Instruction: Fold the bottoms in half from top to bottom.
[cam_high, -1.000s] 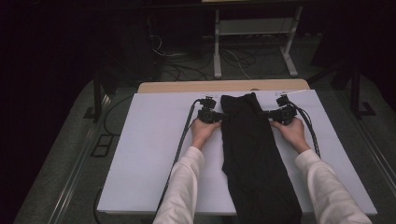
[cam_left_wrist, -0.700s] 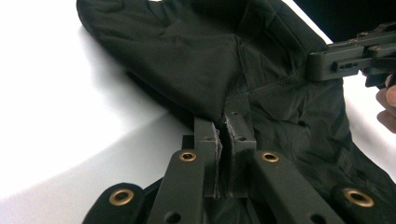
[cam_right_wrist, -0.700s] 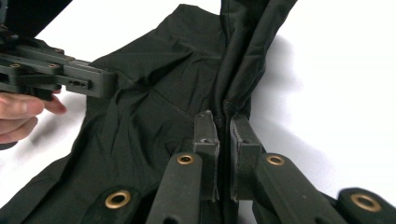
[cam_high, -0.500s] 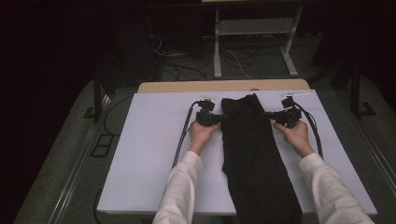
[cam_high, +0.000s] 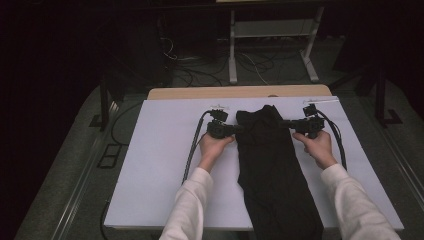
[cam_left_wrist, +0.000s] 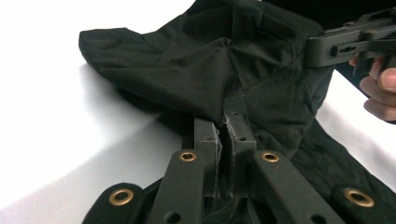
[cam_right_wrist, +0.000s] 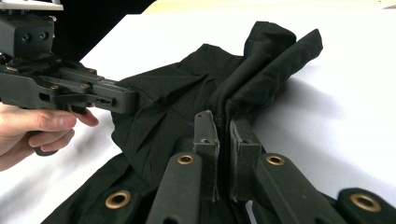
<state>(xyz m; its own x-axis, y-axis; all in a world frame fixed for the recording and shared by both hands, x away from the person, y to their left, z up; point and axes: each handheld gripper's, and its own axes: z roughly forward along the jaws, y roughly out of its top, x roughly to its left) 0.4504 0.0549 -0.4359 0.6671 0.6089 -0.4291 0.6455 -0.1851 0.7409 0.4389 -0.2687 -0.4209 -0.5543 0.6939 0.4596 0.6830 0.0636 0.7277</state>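
A long black garment (cam_high: 272, 170) lies lengthwise down the middle of the white table cover (cam_high: 155, 170), from the far side to the near edge. At its far end, my left gripper (cam_high: 240, 128) is shut on the garment's left edge and my right gripper (cam_high: 286, 123) is shut on its right edge. In the left gripper view the jaws (cam_left_wrist: 223, 128) pinch a fold of the black cloth (cam_left_wrist: 196, 70), with the right gripper (cam_left_wrist: 350, 44) beyond. In the right gripper view the jaws (cam_right_wrist: 223, 116) clamp a seam of the cloth (cam_right_wrist: 177, 98); the left gripper (cam_right_wrist: 70, 88) holds the opposite edge.
A wooden table edge (cam_high: 240, 92) shows past the white cover. Black cables (cam_high: 192, 150) trail from each gripper across the cover. A white metal stand (cam_high: 270, 35) and loose cables sit on the dark floor behind. Bare cover lies on both sides of the garment.
Both grippers have drawn slightly toward the person, keeping their hold. The garment's far end has come with them and now bunches up between them.
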